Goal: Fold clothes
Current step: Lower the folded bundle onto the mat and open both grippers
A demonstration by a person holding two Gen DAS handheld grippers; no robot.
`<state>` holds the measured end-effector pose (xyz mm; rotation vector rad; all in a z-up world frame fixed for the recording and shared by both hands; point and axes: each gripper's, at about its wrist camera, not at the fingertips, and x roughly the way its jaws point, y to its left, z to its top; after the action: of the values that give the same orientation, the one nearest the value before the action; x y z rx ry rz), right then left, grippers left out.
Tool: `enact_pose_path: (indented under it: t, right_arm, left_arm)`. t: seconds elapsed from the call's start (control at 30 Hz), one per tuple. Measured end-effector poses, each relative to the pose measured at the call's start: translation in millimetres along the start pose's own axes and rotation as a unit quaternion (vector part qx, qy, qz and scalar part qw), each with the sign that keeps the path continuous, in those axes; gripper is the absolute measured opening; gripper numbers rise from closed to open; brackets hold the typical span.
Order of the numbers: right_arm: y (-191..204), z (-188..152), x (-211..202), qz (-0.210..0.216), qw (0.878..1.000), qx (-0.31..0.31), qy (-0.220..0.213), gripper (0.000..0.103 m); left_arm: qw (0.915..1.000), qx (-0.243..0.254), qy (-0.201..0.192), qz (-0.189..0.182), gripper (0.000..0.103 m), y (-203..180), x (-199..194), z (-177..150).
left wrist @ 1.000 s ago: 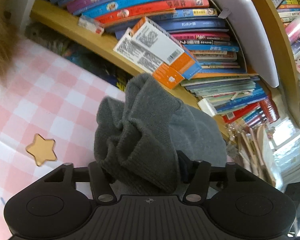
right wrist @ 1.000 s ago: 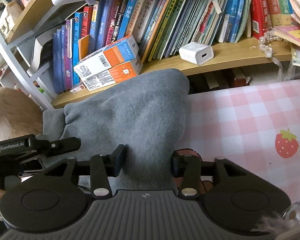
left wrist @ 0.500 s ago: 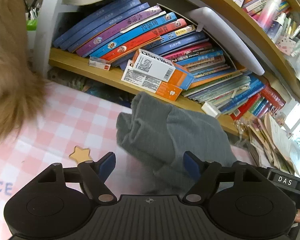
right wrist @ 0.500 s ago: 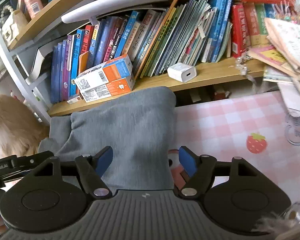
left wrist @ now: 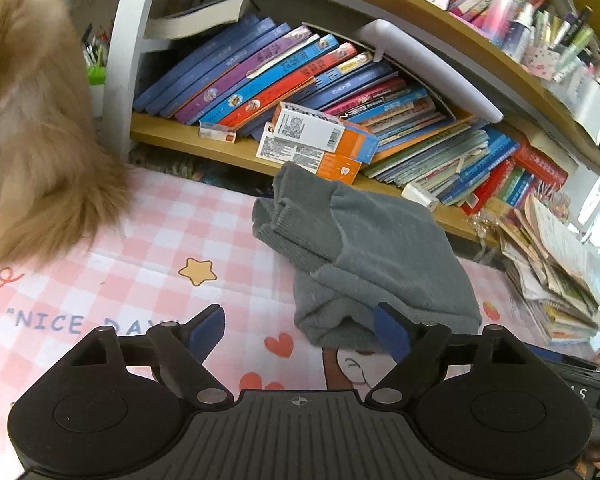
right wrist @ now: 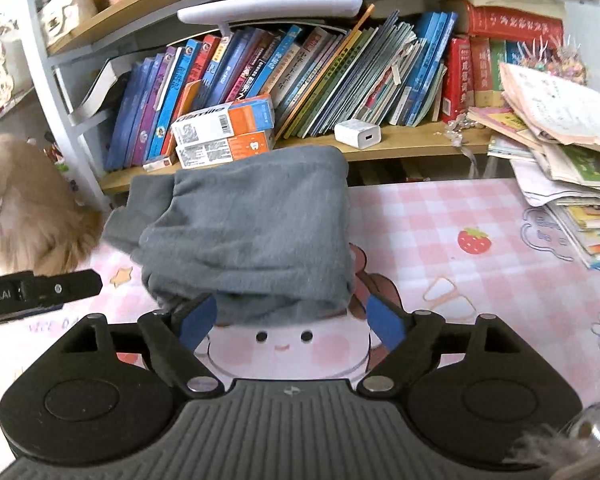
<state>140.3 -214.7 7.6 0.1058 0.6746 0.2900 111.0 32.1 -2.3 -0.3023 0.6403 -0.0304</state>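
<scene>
A grey knit garment [left wrist: 364, 248] lies folded in a thick bundle on the pink checked table mat [left wrist: 140, 248], its ribbed cuffs at the far left end. It fills the middle of the right wrist view [right wrist: 252, 232]. My left gripper [left wrist: 300, 330] is open and empty, just short of the bundle's near left corner. My right gripper [right wrist: 288, 320] is open and empty, just short of the bundle's near edge. The left gripper's body shows at the left of the right wrist view [right wrist: 40, 290].
A wooden shelf [right wrist: 412, 140] packed with leaning books runs behind the garment, with two orange-and-white boxes [right wrist: 224, 132] and a white charger [right wrist: 358, 134]. A furry tan animal [left wrist: 32, 132] sits at the left. A stack of papers and books [right wrist: 568, 160] lies at the right.
Both grippers let go of the garment, opened, and pulled back from it. The garment now lies on the mat as a folded bundle.
</scene>
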Motion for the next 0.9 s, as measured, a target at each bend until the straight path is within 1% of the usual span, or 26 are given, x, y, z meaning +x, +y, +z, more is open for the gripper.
enact_pose_path:
  t: [0.1,0.17,0.3,0.47,0.57,0.73,0.9]
  right_arm:
    - [6,-6,-11,-0.011,1.000,-0.005,-0.005,0.086]
    - [9,-8,-19,-0.019,1.000,-0.006,-0.011,0.090]
    - [16,-17,-33,-0.029,0.999,-0.012,-0.022,0.094]
    - [24,-30,-44,-0.041,0.999,-0.021,-0.027,0.098]
    - [29,-38,-50,-0.050,0.998,-0.027,-0.031,0.100]
    - [34,-50,-58,-0.057,0.997,-0.034,-0.032,0.100]
    - [36,-53,-59,-0.060,0.997,-0.038,-0.030,0.100]
  left_arm:
    - [0.9997,0.018,-0.011,0.014,0.088,-5,-13,-5]
    - [0.9991,0.029,-0.018,0.023,0.091,-8,-21,-8]
    - [0.9978,0.049,-0.021,0.040,0.096,-11,-32,-15]
    - [0.9963,0.064,-0.021,0.053,0.097,-12,-42,-26]
    - [0.9960,0.066,-0.021,0.056,0.098,-13,-48,-33]
    - [0.9959,0.066,-0.019,0.060,0.098,-14,-53,-41]
    - [0.9954,0.071,-0.020,0.061,0.100,-16,-54,-42]
